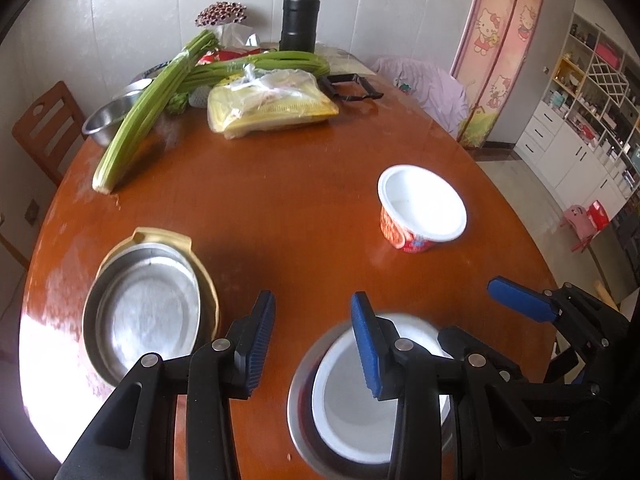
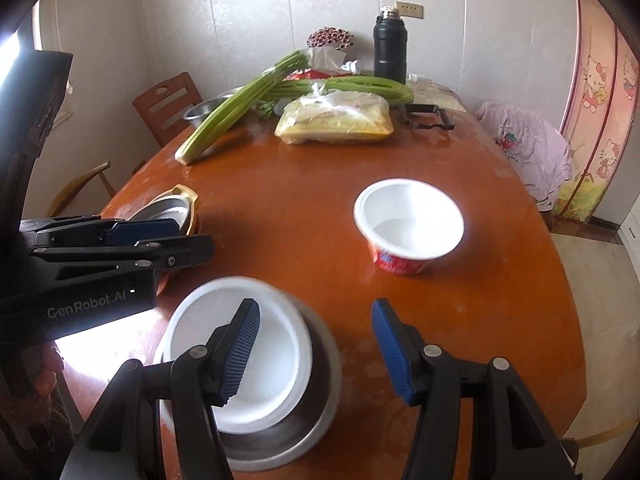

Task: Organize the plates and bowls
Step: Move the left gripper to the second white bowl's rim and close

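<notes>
Your left tool (image 1: 312, 344) hangs over the brown tabletop (image 1: 280, 208) with its two blue pads apart and nothing between them. Your right tool (image 2: 316, 350) is the same: pads apart, holding nothing.

Close to you sits a metal bowl (image 2: 296, 436). A white bowl (image 2: 240, 344) sits inside it, tipped a little so one side rides up on the metal rim. The white bowl looks empty. In the left wrist view, the right-hand pad of your left tool is over this pair, and in the right wrist view, the left-hand pad of your right tool is over it too. I cannot tell if either pad touches the white bowl.

To your left is a yellow dish (image 1: 168, 240) with a metal plate (image 1: 148, 316) lying in it. The plate has nothing on it.

Farther out, on the right, a red and white paper cup bowl (image 1: 424, 208) stands alone and upright, and its white inside looks empty.

At the far end, long green celery (image 1: 136, 120) leans over another metal bowl (image 1: 104, 120). Near it lie a plastic bag of food (image 1: 272, 104) and a black flask (image 1: 300, 16).
</notes>
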A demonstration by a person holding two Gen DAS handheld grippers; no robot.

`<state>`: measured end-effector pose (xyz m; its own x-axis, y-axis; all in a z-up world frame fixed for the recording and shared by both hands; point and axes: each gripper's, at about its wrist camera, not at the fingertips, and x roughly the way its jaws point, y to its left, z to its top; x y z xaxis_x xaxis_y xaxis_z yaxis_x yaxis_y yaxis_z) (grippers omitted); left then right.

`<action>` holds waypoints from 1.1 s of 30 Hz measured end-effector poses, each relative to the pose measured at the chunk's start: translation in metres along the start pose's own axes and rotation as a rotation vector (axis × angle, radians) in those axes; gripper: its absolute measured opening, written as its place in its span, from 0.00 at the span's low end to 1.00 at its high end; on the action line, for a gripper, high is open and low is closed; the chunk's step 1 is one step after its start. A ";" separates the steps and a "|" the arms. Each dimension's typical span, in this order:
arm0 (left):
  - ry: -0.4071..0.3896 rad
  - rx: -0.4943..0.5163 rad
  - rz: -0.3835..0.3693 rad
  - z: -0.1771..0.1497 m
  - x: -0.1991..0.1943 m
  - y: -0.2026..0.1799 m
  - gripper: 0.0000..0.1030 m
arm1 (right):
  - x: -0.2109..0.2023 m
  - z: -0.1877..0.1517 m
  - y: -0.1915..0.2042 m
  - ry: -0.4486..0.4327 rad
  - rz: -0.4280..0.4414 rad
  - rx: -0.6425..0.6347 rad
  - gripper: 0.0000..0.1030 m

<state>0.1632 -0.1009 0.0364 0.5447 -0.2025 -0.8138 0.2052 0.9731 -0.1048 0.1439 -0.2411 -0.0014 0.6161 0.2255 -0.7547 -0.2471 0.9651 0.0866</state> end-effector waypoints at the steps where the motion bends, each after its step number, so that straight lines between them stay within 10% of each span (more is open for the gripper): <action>1: -0.002 0.002 0.000 0.005 0.001 0.000 0.39 | 0.000 0.004 -0.003 -0.004 -0.003 0.003 0.56; 33: 0.136 0.096 -0.059 0.092 0.108 -0.058 0.39 | 0.052 0.053 -0.111 0.026 -0.113 0.161 0.56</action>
<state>0.2852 -0.1893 0.0071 0.4155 -0.2361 -0.8784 0.3136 0.9437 -0.1053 0.2429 -0.3293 -0.0160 0.6129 0.1132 -0.7820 -0.0536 0.9934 0.1017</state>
